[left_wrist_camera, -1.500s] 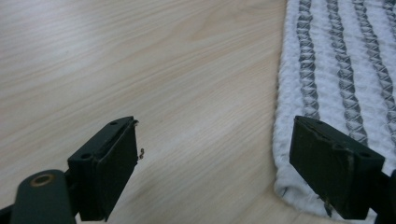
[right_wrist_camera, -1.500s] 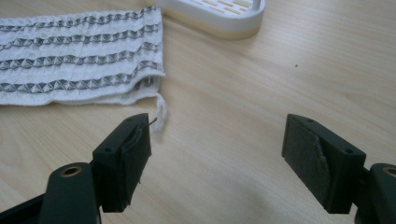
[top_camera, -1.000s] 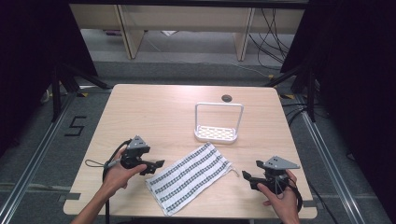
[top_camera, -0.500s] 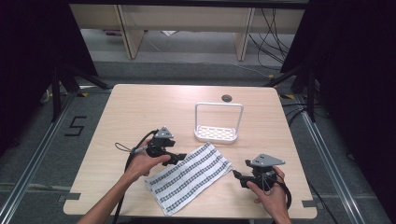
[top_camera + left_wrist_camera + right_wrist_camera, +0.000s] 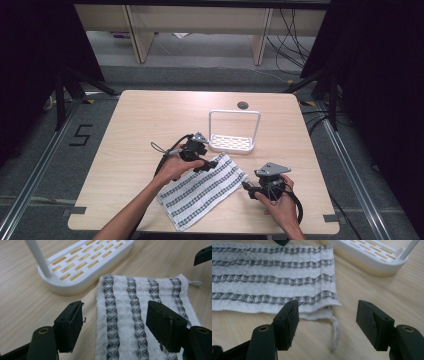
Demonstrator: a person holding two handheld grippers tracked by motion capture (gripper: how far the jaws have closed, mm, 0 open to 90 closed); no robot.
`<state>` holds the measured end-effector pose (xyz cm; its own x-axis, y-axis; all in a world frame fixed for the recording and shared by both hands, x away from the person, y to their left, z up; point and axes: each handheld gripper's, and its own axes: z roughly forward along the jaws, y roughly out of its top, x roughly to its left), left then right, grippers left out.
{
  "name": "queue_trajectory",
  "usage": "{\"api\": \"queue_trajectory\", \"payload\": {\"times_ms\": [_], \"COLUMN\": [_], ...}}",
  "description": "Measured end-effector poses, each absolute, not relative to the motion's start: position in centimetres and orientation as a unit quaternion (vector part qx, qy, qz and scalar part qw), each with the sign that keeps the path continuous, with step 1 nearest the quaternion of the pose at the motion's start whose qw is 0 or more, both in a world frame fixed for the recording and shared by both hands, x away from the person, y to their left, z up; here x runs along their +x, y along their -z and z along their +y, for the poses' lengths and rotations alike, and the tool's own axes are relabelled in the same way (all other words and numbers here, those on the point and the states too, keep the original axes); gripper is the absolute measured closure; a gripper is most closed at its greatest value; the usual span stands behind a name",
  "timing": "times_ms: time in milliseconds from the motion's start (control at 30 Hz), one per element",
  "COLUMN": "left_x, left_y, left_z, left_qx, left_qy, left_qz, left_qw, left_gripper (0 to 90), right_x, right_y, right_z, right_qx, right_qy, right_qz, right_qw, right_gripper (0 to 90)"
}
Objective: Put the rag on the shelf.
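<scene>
Striped cloth point(image 5: 202, 191) lying flat on the tabletop point(image 5: 125, 130) beside a white rack point(image 5: 234, 142), left tool point(image 5: 117, 325) hovering jaws apart over its far corner, right tool point(image 5: 329, 322) waiting jaws apart at its near corner

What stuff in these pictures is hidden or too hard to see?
- High view: the left claw lies over part of the striped towel, hiding the cloth beneath it.
- Left gripper view: the white rack is cut off by the top edge, so its handle's top is lost.
- Right gripper view: the towel runs past the left edge.
- High view: the small dark round thing on the table is too small to identify.
</scene>
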<state>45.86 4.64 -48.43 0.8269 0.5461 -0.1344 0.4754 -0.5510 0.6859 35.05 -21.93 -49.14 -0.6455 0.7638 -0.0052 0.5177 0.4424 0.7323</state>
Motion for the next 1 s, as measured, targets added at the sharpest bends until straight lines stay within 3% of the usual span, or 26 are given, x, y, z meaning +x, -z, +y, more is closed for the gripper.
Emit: {"api": "queue_trajectory", "payload": {"times_ms": [233,300,1000], "left_x": [46.5,46.7,47.9], "left_y": [48.7,48.9,49.9], "left_z": [3.3,3.1,0.7], "left_qx": [0.885,0.886,0.890], "left_qy": [-0.047,-0.045,-0.046], "left_qz": [0.287,0.289,0.302], "left_qw": [0.363,0.359,0.339], "left_gripper": [28.4,28.2,30.3], "right_x": [35.2,35.6,36.3], "right_y": [49.4,49.6,50.1], "right_z": [-21.5,-21.7,-21.0], "right_qx": [0.400,0.382,0.393], "right_qy": [-0.348,-0.354,-0.334], "right_qz": [0.834,0.836,0.842], "right_qw": [0.153,0.170,0.160], "right_gripper": [35.7,35.7,36.6]}}
